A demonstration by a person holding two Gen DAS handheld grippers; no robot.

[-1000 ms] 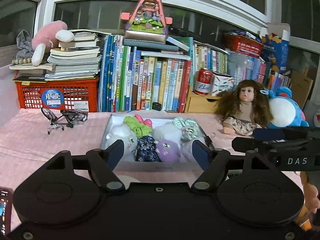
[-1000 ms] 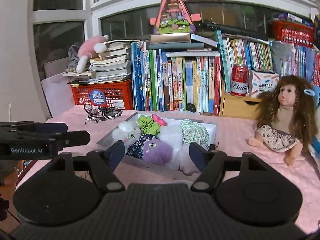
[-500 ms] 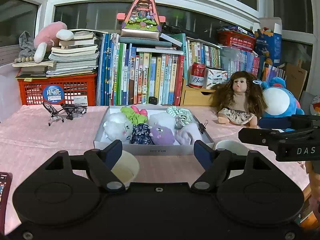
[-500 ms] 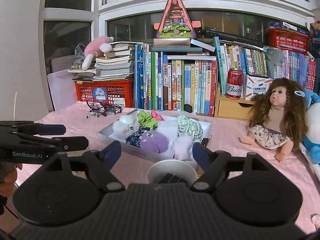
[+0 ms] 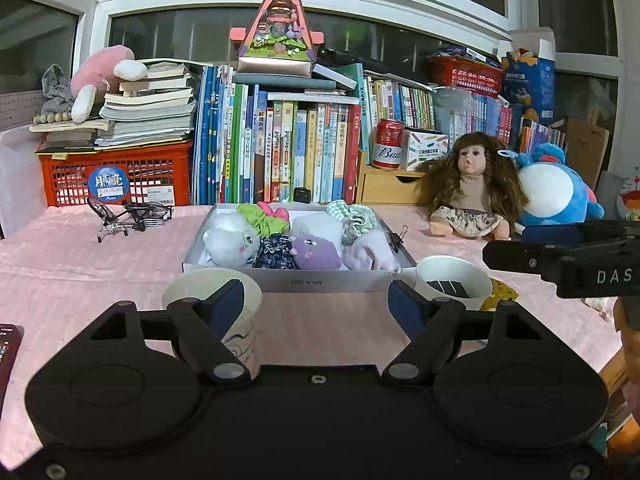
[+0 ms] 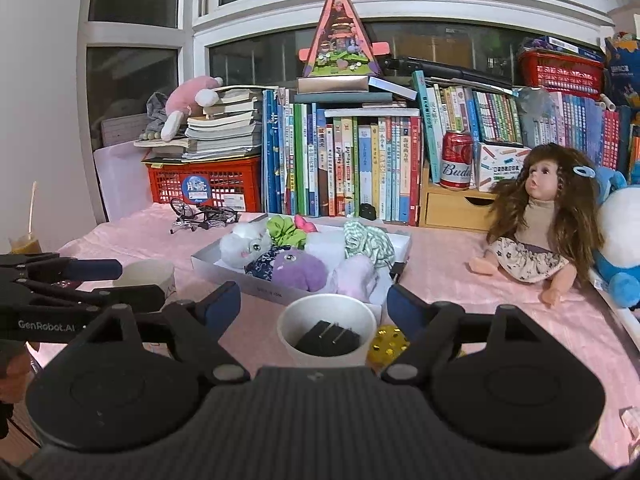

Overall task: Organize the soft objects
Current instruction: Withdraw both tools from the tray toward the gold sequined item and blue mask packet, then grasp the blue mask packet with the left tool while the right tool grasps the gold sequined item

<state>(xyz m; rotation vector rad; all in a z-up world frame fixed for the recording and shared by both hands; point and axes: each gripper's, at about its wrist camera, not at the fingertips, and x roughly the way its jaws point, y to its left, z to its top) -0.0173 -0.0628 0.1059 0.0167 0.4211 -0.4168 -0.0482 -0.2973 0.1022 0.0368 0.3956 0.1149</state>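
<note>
A shallow white box [image 5: 320, 280] on the pink tablecloth holds several soft things: a white plush [image 5: 228, 240], a purple plush [image 5: 316, 254], a dark floral pouch [image 5: 276, 252], green and checked scrunchies [image 5: 352, 218]. The box also shows in the right wrist view [image 6: 256, 284]. My left gripper [image 5: 316, 308] is open and empty, held back from the box. My right gripper [image 6: 314, 304] is open and empty, above a paper cup [image 6: 326, 334] that holds a black adapter. A yellow dotted scrunchie [image 6: 388, 344] lies beside that cup.
A second paper cup [image 5: 212, 296] stands left of the first. A doll [image 5: 472, 196] and a blue plush [image 5: 560, 192] sit at the right. A toy bicycle [image 5: 128, 218], a red crate [image 5: 116, 176] and a row of books [image 5: 280, 152] line the back.
Both grippers have pulled back from the box and risen. The two paper cups have come into view in front of the box. Both stay open.
</note>
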